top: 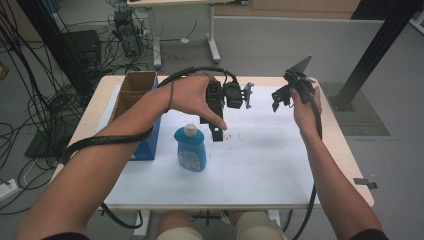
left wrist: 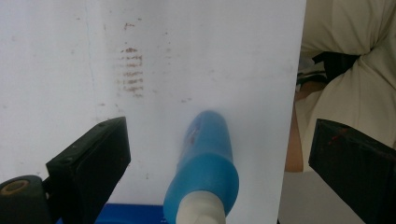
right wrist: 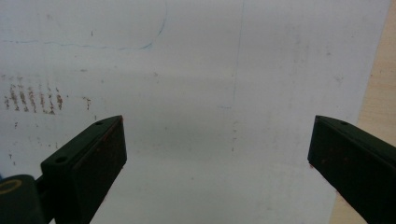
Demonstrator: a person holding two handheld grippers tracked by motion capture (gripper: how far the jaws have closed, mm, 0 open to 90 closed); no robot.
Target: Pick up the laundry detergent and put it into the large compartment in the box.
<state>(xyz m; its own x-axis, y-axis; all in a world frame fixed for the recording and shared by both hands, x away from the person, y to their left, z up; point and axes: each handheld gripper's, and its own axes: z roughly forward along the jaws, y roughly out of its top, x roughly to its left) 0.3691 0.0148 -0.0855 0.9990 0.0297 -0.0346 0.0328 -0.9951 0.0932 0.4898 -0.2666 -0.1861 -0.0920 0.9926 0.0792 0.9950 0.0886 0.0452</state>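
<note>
At about eight o'clock from the spread left tool [top: 218, 131], lower straight over the blue bottle [top: 190, 149], pinch below the cap, keeping the spread right tool [top: 280, 98] away.

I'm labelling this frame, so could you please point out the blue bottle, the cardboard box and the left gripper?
Blue bottle [top: 190, 150]: high view, on its label.
Cardboard box [top: 138, 81]: high view, on its brown inner wall at the far end.
Left gripper [left wrist: 212, 154]: left gripper view, midway between its fingertips, jaws wide apart.
</note>
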